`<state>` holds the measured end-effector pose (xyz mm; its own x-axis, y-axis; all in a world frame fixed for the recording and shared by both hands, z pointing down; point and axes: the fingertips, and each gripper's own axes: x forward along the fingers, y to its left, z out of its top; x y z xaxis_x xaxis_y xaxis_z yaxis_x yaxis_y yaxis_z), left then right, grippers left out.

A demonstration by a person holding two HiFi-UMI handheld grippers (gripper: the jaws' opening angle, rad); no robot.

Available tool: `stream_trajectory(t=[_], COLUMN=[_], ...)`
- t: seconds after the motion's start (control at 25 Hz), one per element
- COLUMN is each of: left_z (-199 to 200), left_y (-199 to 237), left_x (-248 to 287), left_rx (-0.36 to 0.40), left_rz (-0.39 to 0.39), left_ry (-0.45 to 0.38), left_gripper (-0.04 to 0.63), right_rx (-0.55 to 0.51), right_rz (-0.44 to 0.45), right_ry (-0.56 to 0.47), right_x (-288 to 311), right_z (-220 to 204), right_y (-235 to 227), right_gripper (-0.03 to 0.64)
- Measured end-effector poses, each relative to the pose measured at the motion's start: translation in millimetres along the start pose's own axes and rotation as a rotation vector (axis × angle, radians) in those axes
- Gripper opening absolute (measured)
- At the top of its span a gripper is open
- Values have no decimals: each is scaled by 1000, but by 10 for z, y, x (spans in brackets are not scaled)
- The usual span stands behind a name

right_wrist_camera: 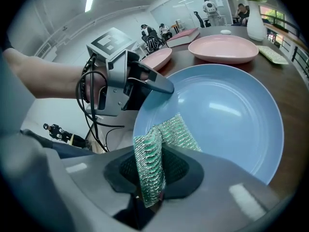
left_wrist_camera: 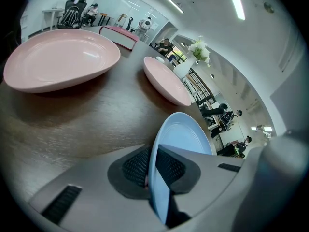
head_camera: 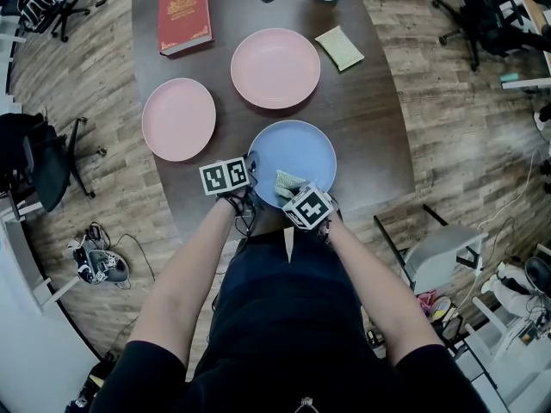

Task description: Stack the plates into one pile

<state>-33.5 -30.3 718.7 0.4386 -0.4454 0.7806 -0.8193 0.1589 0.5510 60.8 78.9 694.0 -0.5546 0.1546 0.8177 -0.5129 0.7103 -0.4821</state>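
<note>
Left gripper (left_wrist_camera: 153, 170) pinches the near rim of the round blue plate (head_camera: 297, 153); right gripper (right_wrist_camera: 152, 170) holds a shiny green cloth (right_wrist_camera: 169, 129); the nearest round pink plate (head_camera: 178, 119) lies ahead-left.

Dark table (head_camera: 379, 127), two pink plates (head_camera: 178, 119) (head_camera: 275, 68), red book (head_camera: 184, 14)

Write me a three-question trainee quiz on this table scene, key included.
1. True or false: the left gripper is clamped on the rim of the blue plate.
2. How many pink plates lie on the table?
3. The right gripper holds: A) a red book B) a green scouring cloth C) nothing.
Key: 1 true; 2 two; 3 B.
</note>
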Motion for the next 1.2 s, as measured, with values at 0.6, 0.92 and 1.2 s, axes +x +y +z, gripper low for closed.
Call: stream_trajectory(t=[0.6, 0.92, 1.2], left_z=[-25, -20, -18], left_y=[1, 11, 6], left_x=[2, -10, 7], left_rx=[-18, -23, -20], left_rz=[-16, -17, -16], left_ry=[7, 11, 12], left_gripper=[29, 29, 29], right_rx=[84, 143, 154], right_rz=[83, 94, 108], right_ry=[-60, -104, -115], right_x=[197, 247, 290], right_z=[320, 480, 537], right_y=[199, 223, 225], right_gripper=[84, 84, 84])
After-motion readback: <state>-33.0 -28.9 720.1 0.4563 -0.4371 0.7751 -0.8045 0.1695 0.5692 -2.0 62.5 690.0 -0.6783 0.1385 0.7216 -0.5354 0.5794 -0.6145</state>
